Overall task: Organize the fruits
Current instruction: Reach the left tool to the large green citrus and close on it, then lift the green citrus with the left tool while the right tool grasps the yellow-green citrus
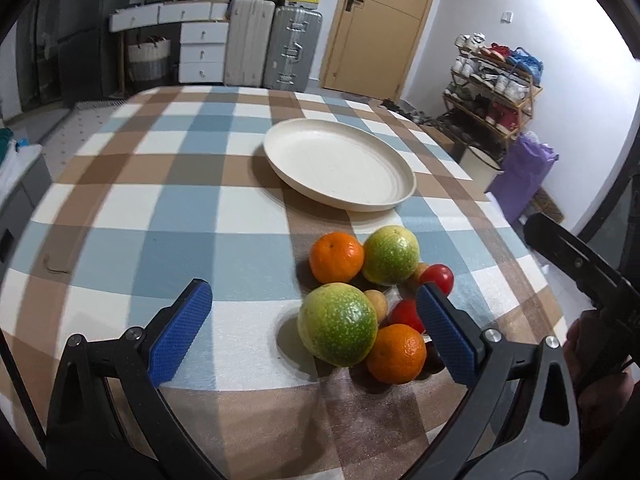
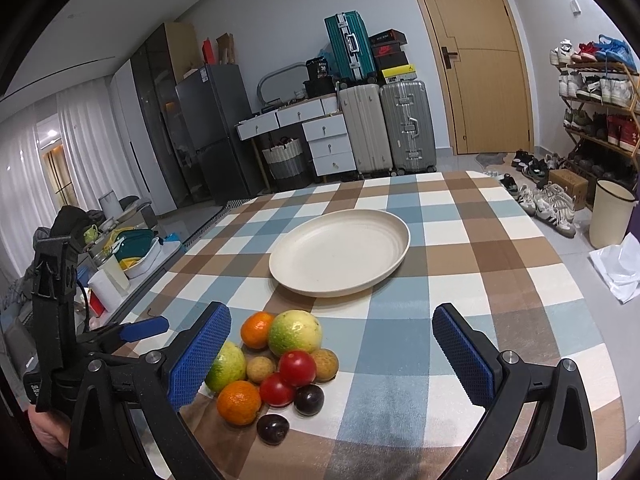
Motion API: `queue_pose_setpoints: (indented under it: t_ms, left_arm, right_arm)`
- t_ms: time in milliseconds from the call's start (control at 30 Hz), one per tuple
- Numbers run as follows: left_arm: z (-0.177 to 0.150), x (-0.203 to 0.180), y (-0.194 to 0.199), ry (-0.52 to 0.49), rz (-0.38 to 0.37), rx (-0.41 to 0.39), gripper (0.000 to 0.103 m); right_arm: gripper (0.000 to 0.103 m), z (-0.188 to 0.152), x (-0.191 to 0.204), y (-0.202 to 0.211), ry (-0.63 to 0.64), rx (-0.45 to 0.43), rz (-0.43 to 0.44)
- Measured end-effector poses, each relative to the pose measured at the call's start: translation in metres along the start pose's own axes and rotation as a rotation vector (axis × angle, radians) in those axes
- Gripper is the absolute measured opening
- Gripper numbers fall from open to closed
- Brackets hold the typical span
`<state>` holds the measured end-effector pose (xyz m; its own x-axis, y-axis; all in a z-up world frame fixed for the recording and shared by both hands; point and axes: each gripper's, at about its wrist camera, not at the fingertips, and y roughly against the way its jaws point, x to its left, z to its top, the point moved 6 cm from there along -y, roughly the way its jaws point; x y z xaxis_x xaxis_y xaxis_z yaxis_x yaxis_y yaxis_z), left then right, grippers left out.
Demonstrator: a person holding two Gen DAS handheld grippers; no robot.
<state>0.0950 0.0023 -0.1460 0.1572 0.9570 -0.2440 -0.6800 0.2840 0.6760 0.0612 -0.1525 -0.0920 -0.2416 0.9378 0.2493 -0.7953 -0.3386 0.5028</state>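
A heap of fruit lies on the checked tablecloth near its front edge: two green-yellow guavas (image 1: 338, 324) (image 2: 295, 333), two oranges (image 1: 337, 257) (image 2: 239, 403), two red tomatoes (image 2: 297, 368), small brown longans (image 2: 260, 369) and two dark plums (image 2: 309, 399). A cream plate (image 1: 340, 164) (image 2: 340, 252) sits bare behind the heap. My left gripper (image 1: 314, 324) is open, its fingers wide on either side of the near guava and above the cloth. My right gripper (image 2: 332, 356) is open too, the fruit lying by its left finger. Neither holds anything.
The table (image 2: 500, 280) ends close behind the plate and at the right. Beyond it stand suitcases (image 2: 406, 126), white drawers (image 2: 330, 144), a fridge (image 2: 208, 128), a wooden door (image 2: 480, 56) and a shoe rack (image 2: 600, 100). The other handheld gripper (image 1: 580, 276) shows at the right edge of the left wrist view.
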Motion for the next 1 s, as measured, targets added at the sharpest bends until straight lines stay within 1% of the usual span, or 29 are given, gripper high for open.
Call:
queue_pose_setpoints:
  t_ms: [233, 367, 433, 500, 633, 700, 733, 767, 800, 900, 933, 1000]
  left_arm:
    - [-0.005, 0.001, -0.018, 0.035, -0.078, 0.041, 0.097]
    - [-0.007, 0.004, -0.024, 0.059, -0.106, 0.038, 0.096]
    - [-0.008, 0.006, -0.028, 0.067, -0.122, 0.051, 0.092]
    - [-0.010, 0.007, -0.031, 0.073, -0.134, 0.066, 0.084]
    - [-0.011, 0.008, -0.035, 0.081, -0.169, 0.081, 0.071]
    - [-0.012, 0.007, -0.037, 0.082, -0.187, 0.087, 0.058]
    - [-0.015, 0.007, -0.036, 0.084, -0.201, 0.091, 0.055]
    - [-0.015, 0.006, -0.037, 0.088, -0.219, 0.095, 0.049]
    - [-0.016, 0.005, -0.036, 0.090, -0.236, 0.094, 0.046]
    - [-0.017, 0.005, -0.035, 0.083, -0.247, 0.095, 0.046]
    - [-0.016, 0.006, -0.035, 0.094, -0.266, 0.099, 0.046]
    - [-0.015, 0.008, -0.035, 0.103, -0.275, 0.102, 0.046]
  right_arm:
    - [0.103, -0.002, -0.005, -0.013, -0.009, 0.023, -0.001]
    - [0.103, -0.004, -0.005, -0.017, -0.011, 0.033, -0.002]
    - [0.103, -0.004, -0.006, -0.018, -0.012, 0.034, -0.002]
    - [0.103, -0.005, -0.006, -0.019, -0.011, 0.035, -0.003]
    - [0.103, -0.005, -0.007, -0.020, -0.015, 0.034, -0.005]
    - [0.103, -0.005, -0.007, -0.021, -0.017, 0.035, -0.007]
    - [0.103, -0.005, -0.008, -0.021, -0.018, 0.035, -0.007]
    - [0.103, -0.005, -0.008, -0.021, -0.017, 0.035, -0.007]
    - [0.103, -0.005, -0.008, -0.021, -0.016, 0.035, -0.006]
    - [0.103, -0.005, -0.007, -0.021, -0.012, 0.033, -0.004]
    - [0.103, -0.005, -0.006, -0.020, -0.010, 0.032, -0.002]
    - [0.103, -0.005, -0.005, -0.019, -0.007, 0.029, 0.000]
